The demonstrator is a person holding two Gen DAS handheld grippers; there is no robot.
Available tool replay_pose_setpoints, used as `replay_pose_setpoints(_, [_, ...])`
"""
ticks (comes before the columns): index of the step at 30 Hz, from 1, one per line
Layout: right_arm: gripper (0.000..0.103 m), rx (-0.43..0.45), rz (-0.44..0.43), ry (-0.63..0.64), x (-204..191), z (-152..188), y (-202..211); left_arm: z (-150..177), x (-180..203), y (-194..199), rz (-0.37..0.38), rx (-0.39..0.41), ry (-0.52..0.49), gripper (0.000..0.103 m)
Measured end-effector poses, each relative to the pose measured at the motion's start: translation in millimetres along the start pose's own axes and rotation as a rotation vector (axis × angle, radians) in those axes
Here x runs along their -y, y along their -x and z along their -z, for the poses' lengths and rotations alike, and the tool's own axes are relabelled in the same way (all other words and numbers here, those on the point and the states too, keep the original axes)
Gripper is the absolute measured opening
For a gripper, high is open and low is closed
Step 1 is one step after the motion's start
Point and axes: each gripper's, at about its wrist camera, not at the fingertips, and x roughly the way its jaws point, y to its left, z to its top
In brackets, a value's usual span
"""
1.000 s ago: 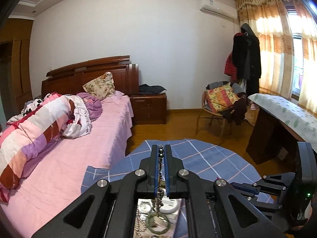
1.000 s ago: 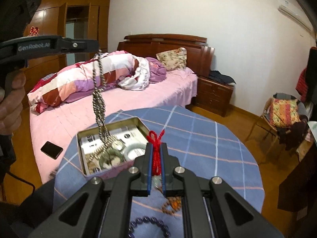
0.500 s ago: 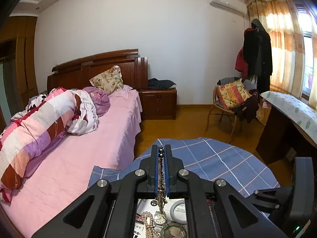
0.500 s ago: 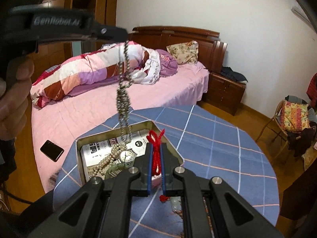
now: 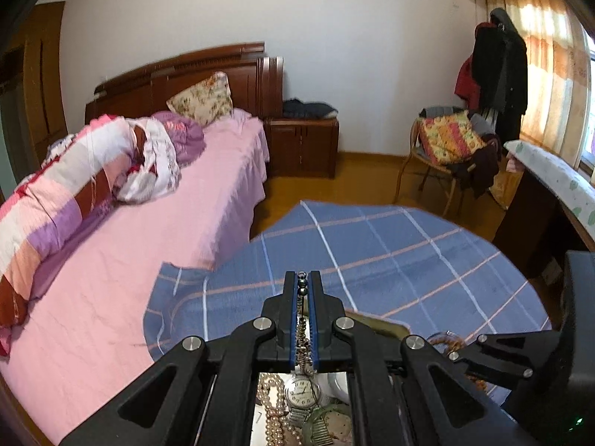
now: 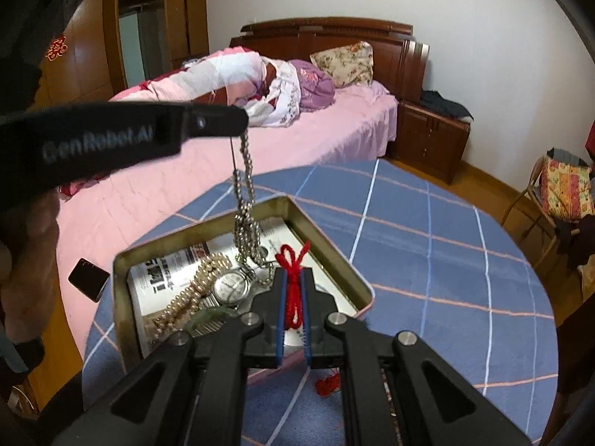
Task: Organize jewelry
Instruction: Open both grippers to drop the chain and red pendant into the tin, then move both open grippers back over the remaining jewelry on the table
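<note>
**Both grippers loaded, over the tin**

Left gripper (image 5: 304,290): fingers clenched on a silver beaded metal chain (image 6: 246,219), pinched at the top. Seen in the right wrist view as a long doubled strand hanging from upper left of frame down into a shallow rectangular metal tin (image 6: 121,297), lower loops touching the contents.

Right gripper (image 6: 293,297): fingers grasping a red knotted cord (image 6: 292,286), bow-like loops standing above the tips at frame centre, a red tassel end dangling below near the tin's front wall.

Tin on round worktop covered with blue checked cloth (image 6: 427,260), left of centre in right wrist view. Lined with printed newspaper (image 6: 167,275). Inside: cream pearl strand (image 6: 193,290), round silver-faced wristwatch (image 6: 231,287) just beside it, green jade bangle (image 6: 208,316) partly hidden behind the right gripper.

Same pearls, watch and bangle visible at bottom centre of left wrist view, under the fingers.

Black phone (image 6: 88,278) on pink bed, left edge.
</note>
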Motion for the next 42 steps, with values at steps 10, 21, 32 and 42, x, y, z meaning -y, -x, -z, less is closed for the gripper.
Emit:
replay_pose_setpoints(10, [0.010, -0.048, -0.024, -0.038, 9.4, 5.7, -13.4, 12.8, 0.4, -20.7, 0.010, -0.073, -0.012, 0.005])
replay_pose_setpoints(21, [0.055, -0.043, -0.067, -0.063, 11.6, 11.4, -11.9, 23.7, -5.2, -28.7, -0.028, -0.129, 0.019, 0.047])
replay_pose_setpoints(32, [0.071, -0.014, 0.012, -0.066, 47.2, 44.5, 39.3, 40.2, -0.3, 11.7, -0.036, -0.053, 0.037, 0.074])
replay_pose_setpoints(42, [0.074, -0.054, 0.108, -0.180, 94.0, 100.1, 75.5, 76.7, 74.3, 33.8, 0.026, -0.075, -0.111, 0.074])
